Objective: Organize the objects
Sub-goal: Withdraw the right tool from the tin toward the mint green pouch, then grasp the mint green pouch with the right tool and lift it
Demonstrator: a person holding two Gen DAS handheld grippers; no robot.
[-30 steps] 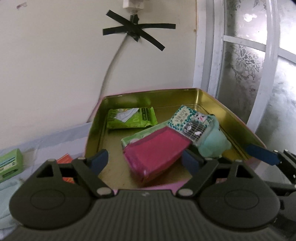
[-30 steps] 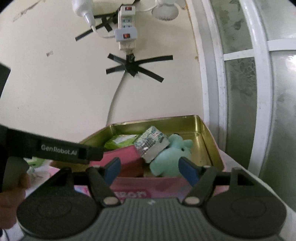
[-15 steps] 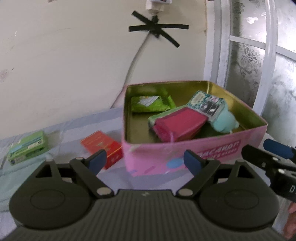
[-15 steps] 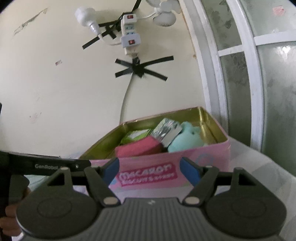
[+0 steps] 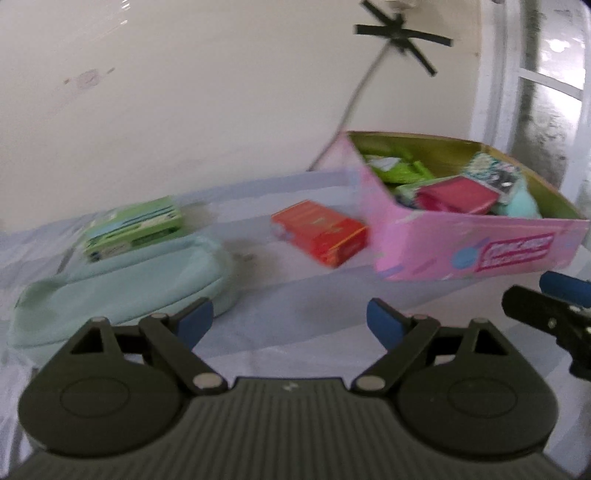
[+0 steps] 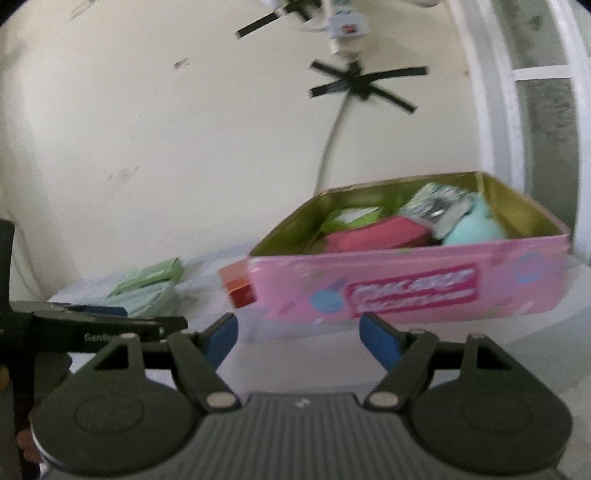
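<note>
A pink tin box (image 5: pixel 480 243) stands at the right on the table; it also shows in the right wrist view (image 6: pixel 406 284). It holds a magenta pack (image 5: pixel 458 197), a green pack (image 5: pixel 399 170), a patterned packet (image 5: pixel 491 177) and a mint plush toy (image 5: pixel 521 205). An orange-red box (image 5: pixel 321 230) lies left of the tin. A green box (image 5: pixel 133 225) rests on a mint pouch (image 5: pixel 122 280). My left gripper (image 5: pixel 290 325) is open and empty, in front of these. My right gripper (image 6: pixel 299 338) is open and empty, before the tin.
A cream wall (image 5: pixel 184 92) with a taped cable (image 5: pixel 354 96) and a power strip (image 6: pixel 347 26) stands behind the table. A white window frame (image 6: pixel 495 92) is at the right. A pale cloth (image 5: pixel 295 295) covers the table.
Both grippers have drawn back from the tin and away to the left. The orange-red box, the green box and the mint pouch have come into view.
</note>
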